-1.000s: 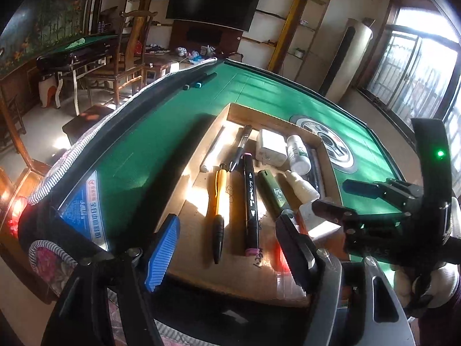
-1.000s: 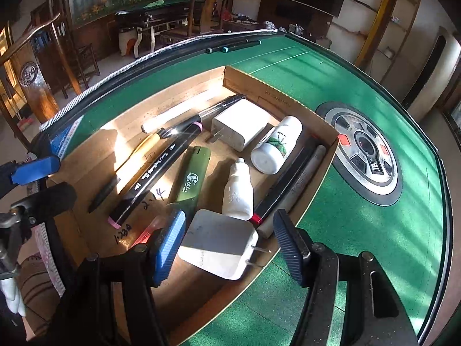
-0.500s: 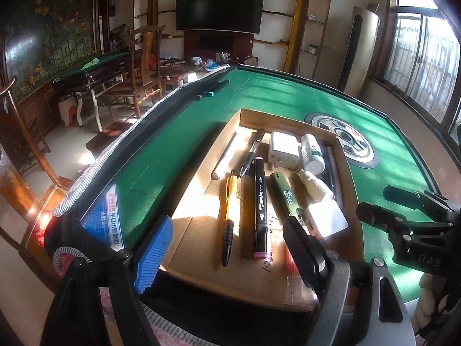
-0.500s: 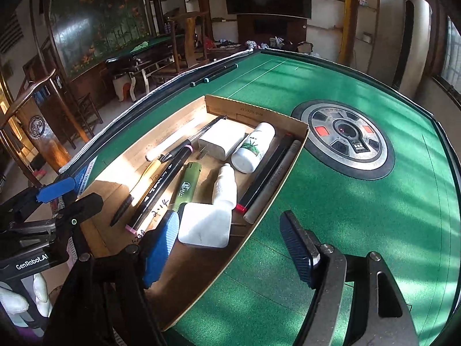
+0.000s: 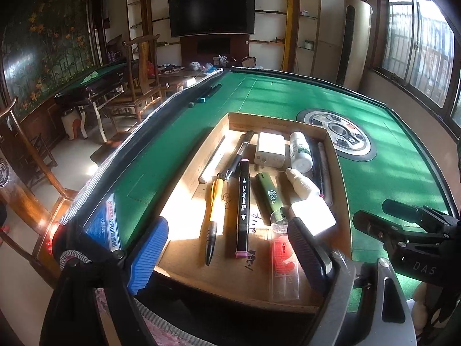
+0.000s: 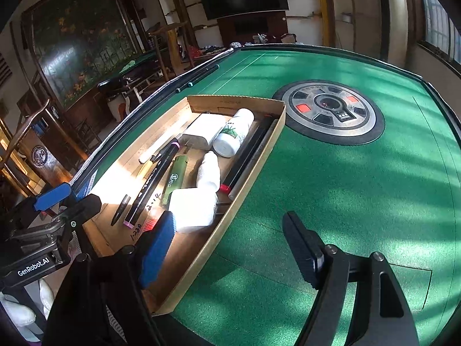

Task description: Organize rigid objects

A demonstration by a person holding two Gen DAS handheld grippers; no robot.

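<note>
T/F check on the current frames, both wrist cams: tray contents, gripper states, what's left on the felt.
1. Both grippers are open and hold nothing. True: left gripper and right gripper are empty.
2. The cardboard tray sits on green felt. True.
3. The white bottle stands upright. False: it lies on its side in the tray.
4. Two pens lie outside the tray, near the table's far edge. True.
5. The black marker has a blue cap. False: its end caps are pink.
6. The right gripper is shut on the white charger. False: the charger lies in the tray.
</note>
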